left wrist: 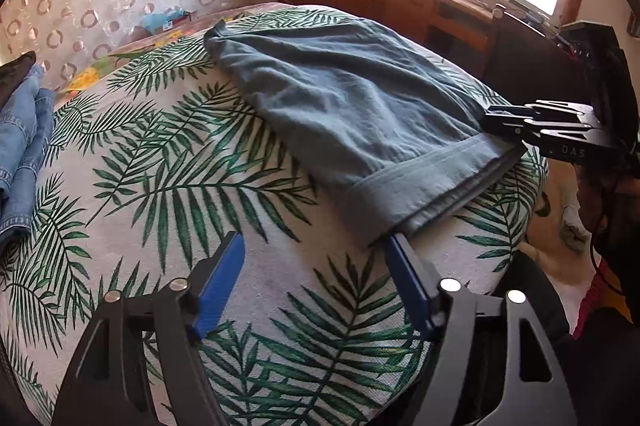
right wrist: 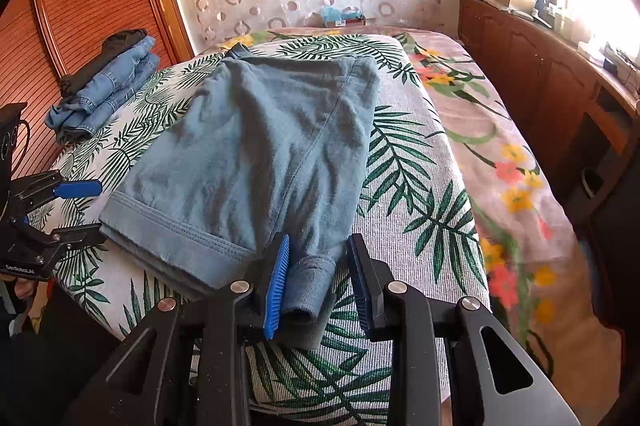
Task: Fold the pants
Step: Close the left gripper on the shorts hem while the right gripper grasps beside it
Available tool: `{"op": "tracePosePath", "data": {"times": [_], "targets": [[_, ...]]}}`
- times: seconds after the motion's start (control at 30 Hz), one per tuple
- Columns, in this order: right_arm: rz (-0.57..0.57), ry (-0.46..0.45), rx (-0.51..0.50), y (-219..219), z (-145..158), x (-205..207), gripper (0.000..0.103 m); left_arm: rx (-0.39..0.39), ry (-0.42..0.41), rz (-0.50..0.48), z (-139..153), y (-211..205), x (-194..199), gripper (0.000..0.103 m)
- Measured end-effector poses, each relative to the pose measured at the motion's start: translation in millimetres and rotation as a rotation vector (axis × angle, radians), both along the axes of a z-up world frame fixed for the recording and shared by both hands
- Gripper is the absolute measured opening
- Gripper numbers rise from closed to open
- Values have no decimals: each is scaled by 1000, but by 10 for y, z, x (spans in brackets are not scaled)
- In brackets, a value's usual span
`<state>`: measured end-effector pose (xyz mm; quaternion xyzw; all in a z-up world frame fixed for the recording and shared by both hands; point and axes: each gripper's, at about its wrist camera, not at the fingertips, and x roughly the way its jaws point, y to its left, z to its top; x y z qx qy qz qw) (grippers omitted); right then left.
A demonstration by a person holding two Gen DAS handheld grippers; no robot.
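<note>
Pants looked soft, light; left claw wide beside hem corner, right claw narrow, unclosed around bunched cuff.

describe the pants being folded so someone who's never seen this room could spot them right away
Find the bed's palm-leaf cover. On it lie the grey-blue pants, soft, plain and spread broad. The folded denim jeans at the cover's edge by the wooden doors are brighter blue and stacked.

My right claw covers one near corner of the folded grey-blue cotton pants. The stack of blue denim jeans runs past the left edge. Small clutter on the brown wooden sideboard is unreadable against window glare.
</note>
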<state>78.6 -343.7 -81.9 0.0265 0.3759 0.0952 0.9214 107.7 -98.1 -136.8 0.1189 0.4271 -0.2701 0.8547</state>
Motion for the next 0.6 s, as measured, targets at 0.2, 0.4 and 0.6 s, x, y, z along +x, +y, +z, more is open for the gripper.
{"op": "tracePosePath", "data": {"times": [0.2,0.4,0.6], "targets": [[-1,-1,-7,-5,-18,-8,31,-34,-13,-16,41,-45,-15,47],[0,4,-13,-1,-18,5,31,-81,-40,-59,106,-122,-76,23],[1,5,-9,-9,-24,17,32,-93,-49,-72,114,-163,-85,15]]}}
